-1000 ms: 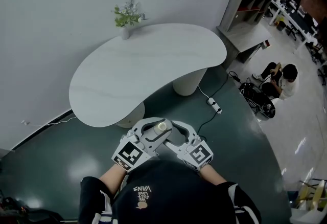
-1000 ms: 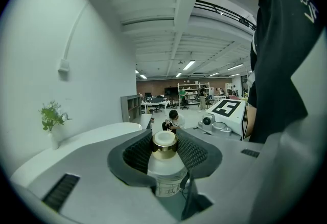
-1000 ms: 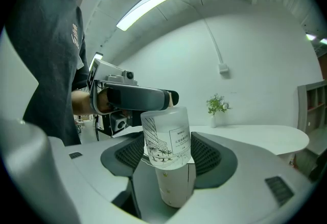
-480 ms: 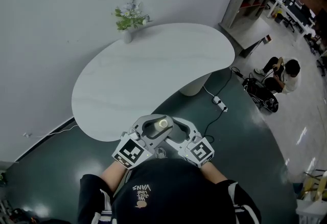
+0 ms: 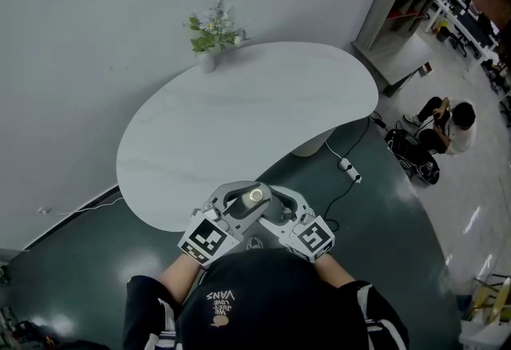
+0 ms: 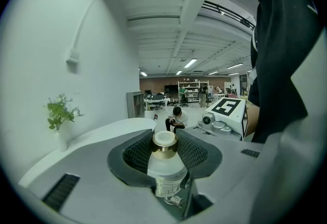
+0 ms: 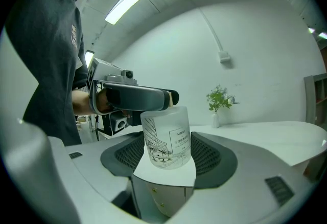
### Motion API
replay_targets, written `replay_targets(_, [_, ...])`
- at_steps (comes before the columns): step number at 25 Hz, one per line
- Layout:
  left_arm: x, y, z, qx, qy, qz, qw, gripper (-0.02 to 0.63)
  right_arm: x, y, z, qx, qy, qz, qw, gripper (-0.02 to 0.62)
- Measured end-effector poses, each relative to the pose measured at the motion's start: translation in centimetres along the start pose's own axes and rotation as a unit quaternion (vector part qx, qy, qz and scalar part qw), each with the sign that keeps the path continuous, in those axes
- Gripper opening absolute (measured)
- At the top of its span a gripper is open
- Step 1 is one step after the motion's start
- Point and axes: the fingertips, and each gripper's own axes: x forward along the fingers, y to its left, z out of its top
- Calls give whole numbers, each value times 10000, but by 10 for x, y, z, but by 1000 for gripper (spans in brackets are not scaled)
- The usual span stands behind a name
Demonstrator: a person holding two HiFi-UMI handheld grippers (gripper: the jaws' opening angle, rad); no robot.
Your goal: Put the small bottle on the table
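The small bottle (image 5: 255, 196) is frosted, with a gold cap, and stands upright in the air between both grippers, just in front of the white table's (image 5: 239, 117) near edge. My left gripper (image 5: 246, 196) is shut on its upper part; in the left gripper view the meshed pads (image 6: 140, 154) flank the cap and shoulders of the bottle (image 6: 166, 166). My right gripper (image 5: 271, 200) is shut on the lower body. In the right gripper view the bottle (image 7: 166, 138) sits between the right gripper (image 7: 166, 159) pads, and the left gripper (image 7: 135, 97) crosses its top.
A small vase of green sprigs (image 5: 209, 61) stands at the table's far edge by the wall. A power strip and cable (image 5: 349, 171) lie on the dark floor to the right. A person (image 5: 451, 121) sits on the floor farther right, near a grey shelf unit (image 5: 395, 9).
The table has drawn closer and shifted right in the head view. Both grippers keep the same hold on the bottle and the same stance to each other.
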Motion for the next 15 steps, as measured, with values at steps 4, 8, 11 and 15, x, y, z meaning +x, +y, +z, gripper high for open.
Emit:
replay_targets(4, [13, 22, -1, -98, 1, 188, 9998, 160, 12, -20, -1, -2, 26, 191, 9998, 259])
replay_targets(8, [31, 48, 0, -200, 8, 357, 9992, 160, 22, -47, 0, 49, 147, 330, 9993, 261])
replay_targets(11, [47, 68, 2, -258, 35, 507, 9984, 160, 31, -72, 1, 30, 189, 461, 9988, 259])
replay_targets(15, [72, 93, 9, -344, 36, 693, 9970, 160, 38, -107, 7, -34, 238, 630, 9977, 261])
